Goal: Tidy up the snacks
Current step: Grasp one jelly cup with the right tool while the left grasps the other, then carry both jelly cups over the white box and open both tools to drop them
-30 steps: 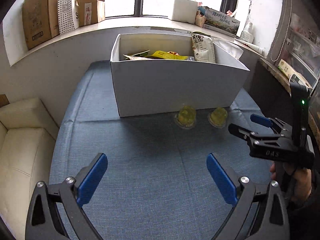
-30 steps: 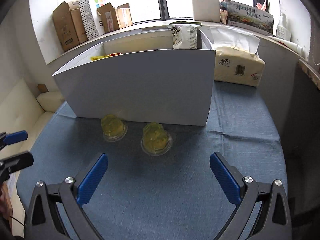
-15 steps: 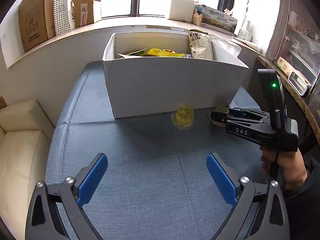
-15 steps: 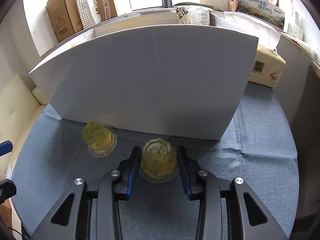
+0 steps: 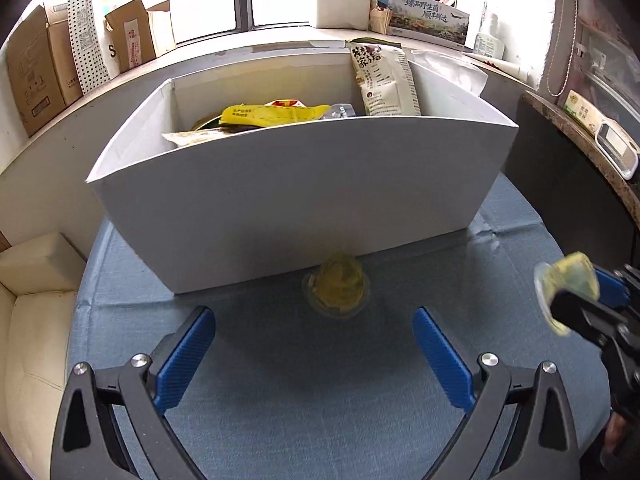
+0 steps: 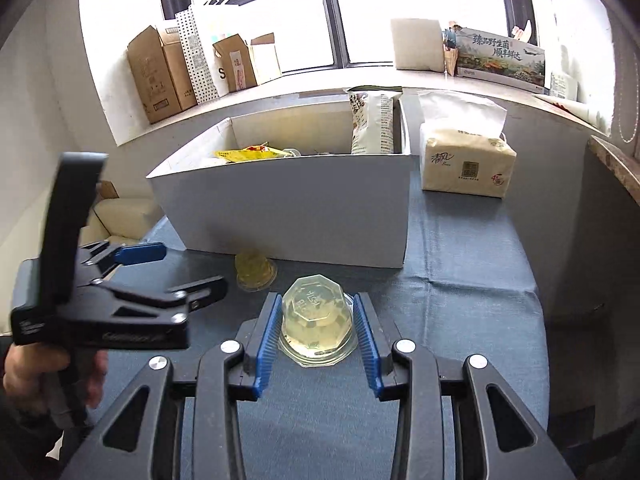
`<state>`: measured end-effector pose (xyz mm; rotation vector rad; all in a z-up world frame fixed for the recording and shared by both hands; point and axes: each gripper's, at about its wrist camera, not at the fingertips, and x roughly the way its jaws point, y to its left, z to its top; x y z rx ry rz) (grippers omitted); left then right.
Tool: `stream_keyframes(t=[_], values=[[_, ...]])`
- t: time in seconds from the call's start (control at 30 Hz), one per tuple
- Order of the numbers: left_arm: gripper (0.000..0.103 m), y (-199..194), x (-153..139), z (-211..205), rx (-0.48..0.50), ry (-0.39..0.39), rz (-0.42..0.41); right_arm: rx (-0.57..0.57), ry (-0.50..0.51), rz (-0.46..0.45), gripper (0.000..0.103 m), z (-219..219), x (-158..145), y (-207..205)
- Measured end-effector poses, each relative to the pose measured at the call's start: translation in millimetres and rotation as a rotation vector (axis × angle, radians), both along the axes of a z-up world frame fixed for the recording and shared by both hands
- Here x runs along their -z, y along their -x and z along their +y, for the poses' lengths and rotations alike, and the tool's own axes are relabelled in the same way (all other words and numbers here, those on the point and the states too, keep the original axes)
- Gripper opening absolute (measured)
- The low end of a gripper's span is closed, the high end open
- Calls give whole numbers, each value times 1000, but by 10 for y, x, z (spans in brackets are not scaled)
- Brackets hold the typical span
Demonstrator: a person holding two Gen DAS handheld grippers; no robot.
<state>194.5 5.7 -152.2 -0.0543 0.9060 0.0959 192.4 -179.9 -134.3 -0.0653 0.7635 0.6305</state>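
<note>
My right gripper (image 6: 317,328) is shut on a clear yellow jelly cup (image 6: 317,325) and holds it above the blue tablecloth; it also shows at the right edge of the left wrist view (image 5: 568,282). A second jelly cup (image 5: 338,289) sits on the cloth against the front wall of the white box (image 5: 304,184), also seen in the right wrist view (image 6: 254,271). My left gripper (image 5: 314,354) is open and empty, just in front of that cup. The box holds a yellow packet (image 5: 272,114) and a tall white bag (image 5: 386,80).
A tissue pack (image 6: 466,160) stands right of the box. Cardboard boxes (image 6: 160,76) and a printed carton (image 6: 500,58) line the windowsill behind. A cream sofa (image 5: 36,312) lies left of the table. A dark counter (image 5: 576,168) is on the right.
My right gripper closed on the right jelly cup and lifted it off the cloth. My left gripper moved forward toward the remaining cup and the box.
</note>
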Motion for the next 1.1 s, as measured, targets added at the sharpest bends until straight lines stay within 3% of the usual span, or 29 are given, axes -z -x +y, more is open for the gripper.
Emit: stream_keyframes(t=[0.07,0.17,0.23,0.3,0.4,0.43,0.7,1.1], values=[[100,-121,52,-48,-2,6,-3,15,-4,-3,40,-108,-38,64],[100,-282,155,-140,-4,-52,12,34,-16,-5,40,-223,-63,99],[92,-320,213,-167,7,-63,14,46,-23,3,40,-294,-66,92],[67,-356,266,-148,13,-34,28,55,-29,8,40,-350,-45,82],[45,-391,333,-100,12,-10,47,67,-42,22,40,-393,3,71],[43,-383,332,-94,22,-2,40,71,-53,26,40,-408,13,75],[40,-124,124,-91,57,5,-30,63,-64,38,40,-357,47,98],[41,595,-574,35,121,37,-132,14,-87,16,40,-162,-83,218]])
